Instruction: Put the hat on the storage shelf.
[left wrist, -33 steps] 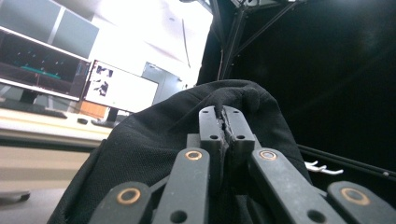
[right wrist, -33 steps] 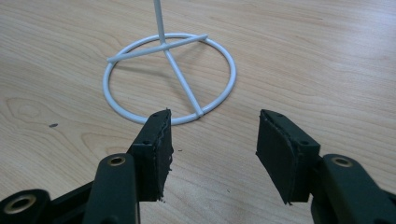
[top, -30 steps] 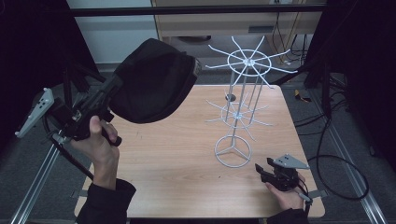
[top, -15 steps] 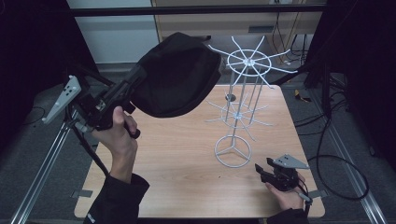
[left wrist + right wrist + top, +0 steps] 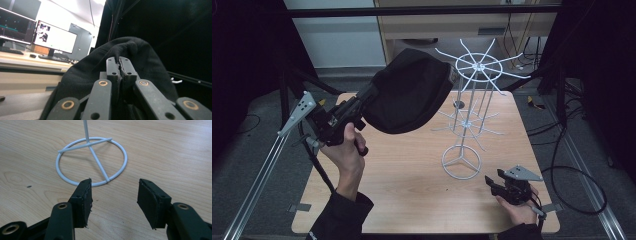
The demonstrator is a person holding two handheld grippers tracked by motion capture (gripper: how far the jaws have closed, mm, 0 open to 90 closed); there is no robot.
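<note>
Left claw is clamped on a fold of the black cap, held up in the air w/ its far edge just beside the top spokes of the white wire rack. Grip is only a pinch of fabric, so it could slip out. Cap could also snag a spoke and tip the light rack. Right claw rests low near the rack's ring base, jaws apart, not steadying it.

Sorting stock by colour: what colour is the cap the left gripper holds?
Black, plain; the cap shows best in the high view.
</note>
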